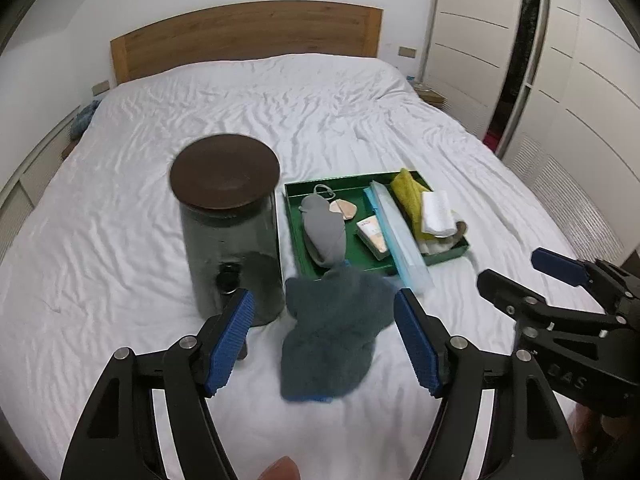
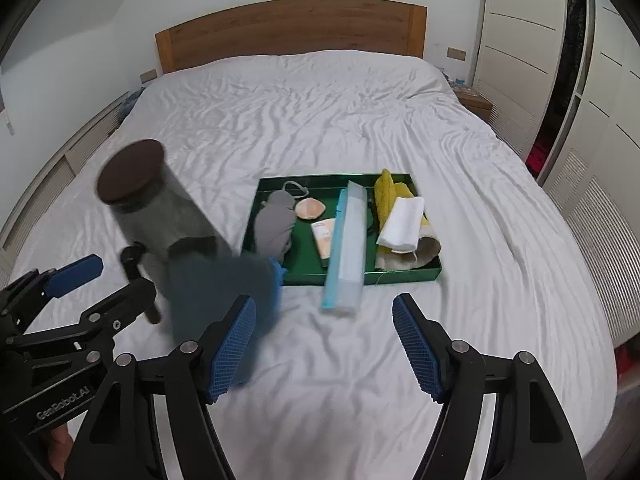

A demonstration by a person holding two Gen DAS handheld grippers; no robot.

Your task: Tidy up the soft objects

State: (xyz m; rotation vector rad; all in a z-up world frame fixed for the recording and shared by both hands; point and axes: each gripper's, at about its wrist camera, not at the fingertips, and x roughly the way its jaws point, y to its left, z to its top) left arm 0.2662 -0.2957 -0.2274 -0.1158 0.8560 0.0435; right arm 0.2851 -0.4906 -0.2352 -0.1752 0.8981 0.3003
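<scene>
- Two black grippers with ribbed blue pads hanging over a rumpled white bed sheet [image 1: 120, 184]: left gripper [image 1: 324, 344] and right gripper [image 2: 324, 340], both with jaws spread wide and gripping nothing.
- Standing just left of the cloth, a tall smoked-glass jar with a round dark brown lid [image 1: 228, 216], crowding the left gripper's near pad.
- Lying behind, a shallow green rectangular tray [image 2: 304, 274], holding a grey fabric bundle [image 2: 274, 228], a small peach tube [image 2: 326, 240], a mustard-yellow towel [image 2: 386, 196] and a folded white cloth [image 2: 402, 222].
- Sticking out over the tray's front rim, a long pale-blue translucent sleeve [image 2: 348, 248], its near end lying on the sheet ahead of the right gripper.
- Lying crumpled on the sheet between jar and tray front, a dark teal fleecy cloth [image 1: 332, 336], loosely bunched with a bright blue edge showing at the bottom; blurred in both views.
- Running roughly from the tray's near-left corner toward the camera, long axis nearly straight ahead of the left gripper, between its pads but not touching them.
</scene>
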